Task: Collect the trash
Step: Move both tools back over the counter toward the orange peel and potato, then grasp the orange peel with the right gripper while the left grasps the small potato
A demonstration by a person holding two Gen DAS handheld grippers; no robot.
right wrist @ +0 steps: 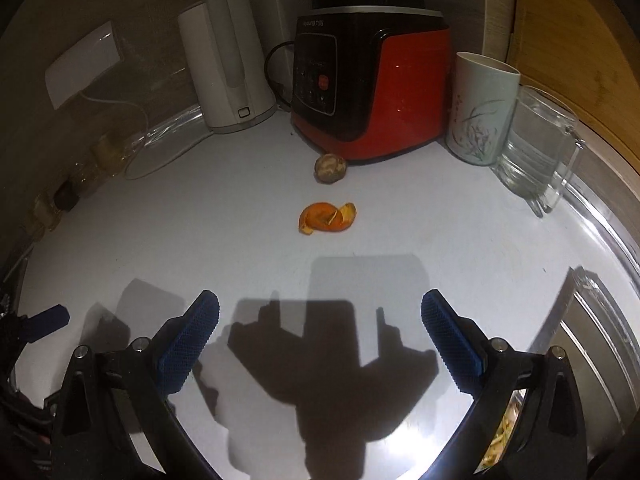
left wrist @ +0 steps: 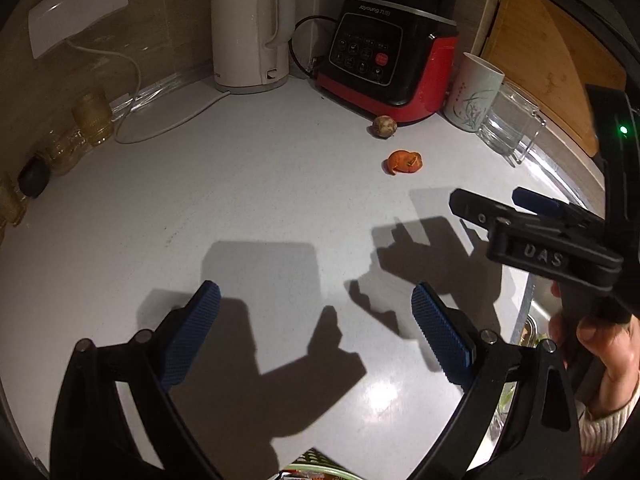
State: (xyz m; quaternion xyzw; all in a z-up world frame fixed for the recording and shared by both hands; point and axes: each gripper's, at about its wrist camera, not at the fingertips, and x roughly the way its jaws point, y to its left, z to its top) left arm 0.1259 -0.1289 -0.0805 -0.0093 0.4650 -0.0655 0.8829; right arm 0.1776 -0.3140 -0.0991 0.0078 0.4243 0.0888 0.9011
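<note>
Right hand-held gripper (right wrist: 320, 312): fingers spread wide, nothing between the blue pads, poised over the white desk (right wrist: 440, 240) and aimed toward the back corner. Left hand-held gripper (left wrist: 316, 304): likewise spread and empty, hanging over bare desk short of the trash.

Trash, outward from the right gripper: orange peel (right wrist: 327, 218) lies flat on the desk, roughly on the gripper's centreline, well ahead of the tips. Beyond it, a round brownish fruit remnant (right wrist: 330, 169) sits just beside the base of the red blender (right wrist: 372, 92); whether it touches the base cannot be told.

Surroundings: white kettle (right wrist: 228, 68) left of the blender; ceramic cup (right wrist: 482, 108) and glass jug (right wrist: 540, 148) to the right; sink edge at far right.

Risks, as judged:
- Peel is thin, curled and flat-lying. Pads may close above it or skate it across the smooth desk; a low, level approach is needed.
- Round remnant could roll under a pinch and lodge against the blender base or its cord.
- The blender crowds that remnant; wide-spread fingers may strike the housing.
- A swing to the right could clip the jug or cup.
- Both grippers work the same patch; in the left view the right gripper sits close, so collision is possible.
</note>
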